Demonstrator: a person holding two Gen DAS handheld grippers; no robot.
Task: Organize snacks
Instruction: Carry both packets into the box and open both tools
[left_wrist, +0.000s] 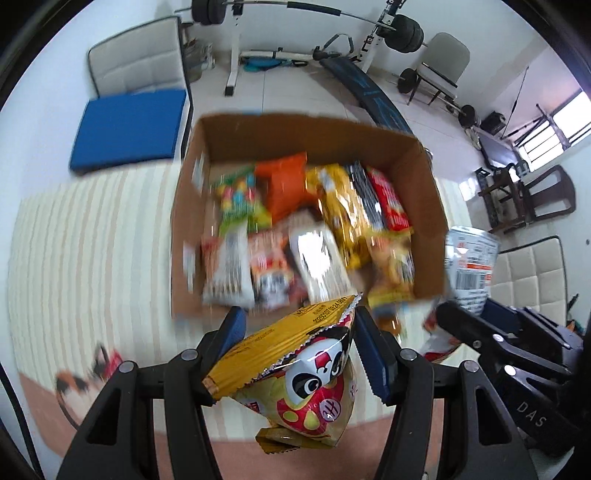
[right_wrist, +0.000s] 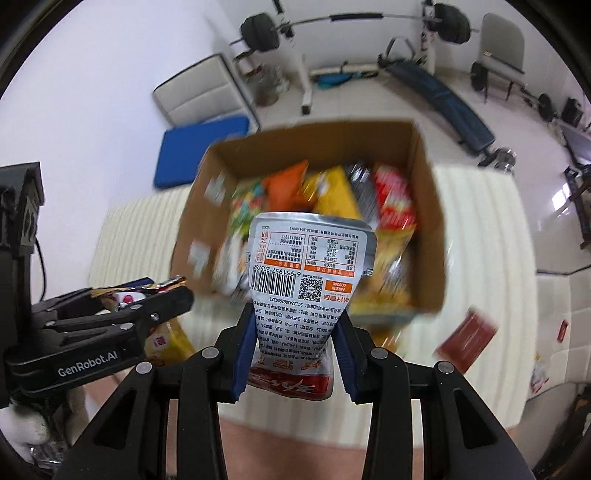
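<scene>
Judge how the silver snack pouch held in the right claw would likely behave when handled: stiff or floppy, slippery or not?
The silver pouch pinches narrow between the right claw pads, so probably floppy. Its glossy foil looks slippery. It stands upright above the pads, suggesting light contents.

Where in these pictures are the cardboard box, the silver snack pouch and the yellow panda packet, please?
cardboard box (left_wrist: 295, 129): left wrist view, inner back wall.
silver snack pouch (right_wrist: 310, 266): right wrist view, printed back panel.
yellow panda packet (left_wrist: 314, 384): left wrist view, panda face.
</scene>
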